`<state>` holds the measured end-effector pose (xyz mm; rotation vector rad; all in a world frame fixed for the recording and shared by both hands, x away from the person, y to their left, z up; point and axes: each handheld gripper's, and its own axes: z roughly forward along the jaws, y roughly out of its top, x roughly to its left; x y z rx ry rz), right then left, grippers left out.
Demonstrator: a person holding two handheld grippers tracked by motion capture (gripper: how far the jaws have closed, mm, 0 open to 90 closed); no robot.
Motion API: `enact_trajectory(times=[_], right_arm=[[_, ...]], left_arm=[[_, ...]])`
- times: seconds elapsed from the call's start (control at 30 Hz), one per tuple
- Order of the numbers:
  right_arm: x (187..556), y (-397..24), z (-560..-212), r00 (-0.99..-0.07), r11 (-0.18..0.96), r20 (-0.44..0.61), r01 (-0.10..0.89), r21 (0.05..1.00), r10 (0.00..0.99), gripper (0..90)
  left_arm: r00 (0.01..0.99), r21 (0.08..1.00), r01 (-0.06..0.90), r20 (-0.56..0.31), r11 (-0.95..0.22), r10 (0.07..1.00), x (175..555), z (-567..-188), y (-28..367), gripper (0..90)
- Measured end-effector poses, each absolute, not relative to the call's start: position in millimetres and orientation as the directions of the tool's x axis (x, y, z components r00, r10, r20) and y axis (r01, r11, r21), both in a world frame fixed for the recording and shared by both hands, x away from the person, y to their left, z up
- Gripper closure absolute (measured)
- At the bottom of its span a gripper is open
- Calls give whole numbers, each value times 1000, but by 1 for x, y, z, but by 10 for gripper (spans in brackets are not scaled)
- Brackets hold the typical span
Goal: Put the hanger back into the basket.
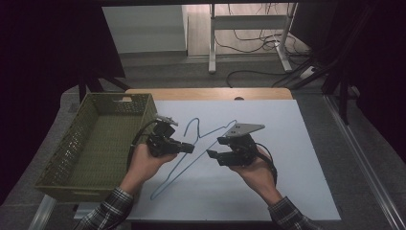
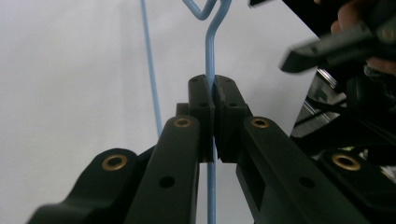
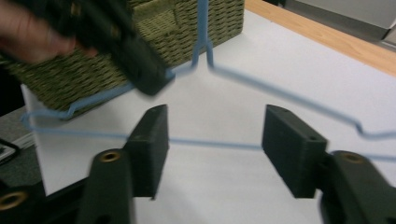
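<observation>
Near the person, the left gripper is clamped on one thin arm of a blue wire hanger, its two black pads pressed tight on the wire. The right gripper is just beside it, with its jaws apart and nothing gripped; the hanger's long bottom wire runs across behind the gap. The hanger is over a white sheet on the table. Farther left sits a green woven basket.

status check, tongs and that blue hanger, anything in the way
Left tongs shut on the blue wire hanger. Right tongs open, hanger's bar running between the jaws, not gripped. Green basket close on the left; nothing blocking.
</observation>
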<state>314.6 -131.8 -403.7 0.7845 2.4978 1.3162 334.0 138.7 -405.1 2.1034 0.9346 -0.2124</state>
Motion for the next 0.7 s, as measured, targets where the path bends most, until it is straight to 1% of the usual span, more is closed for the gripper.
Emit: enact_trajectory(times=[0.1, 0.13, 0.17, 0.2, 0.23, 0.3, 0.33, 0.47, 0.53, 0.7], right_arm=[[310, -138, -404, -840, 460, 79, 370, 807, 537, 289], [307, -144, -405, -840, 458, 86, 375, 806, 536, 241], [307, -144, -405, -840, 458, 86, 375, 806, 536, 241], [305, -149, -405, -840, 452, 96, 380, 807, 535, 198], [305, -149, -405, -840, 452, 96, 380, 807, 535, 198], [301, -158, -404, -833, 435, 104, 385, 814, 543, 140], [301, -158, -404, -833, 435, 104, 385, 814, 543, 140], [295, -174, -400, -821, 420, 96, 384, 822, 563, 89], [292, -180, -399, -818, 417, 93, 384, 824, 568, 75], [289, -191, -401, -811, 419, 93, 393, 818, 578, 43]], left_arm=[[712, 619, 681, -433, -392, 553, 333, -397, 148, 876], [708, 622, 684, -438, -382, 554, 332, -395, 150, 876], [710, 622, 681, -431, -386, 557, 331, -393, 153, 876], [709, 624, 680, -428, -385, 560, 331, -391, 155, 876], [707, 626, 682, -431, -379, 561, 330, -388, 157, 876], [702, 633, 684, -434, -364, 564, 327, -378, 166, 876], [702, 633, 684, -434, -364, 564, 327, -378, 166, 876], [699, 644, 678, -418, -353, 580, 324, -364, 176, 876], [690, 651, 679, -410, -339, 596, 323, -354, 186, 876], [683, 660, 677, -400, -324, 612, 323, -344, 199, 876]])
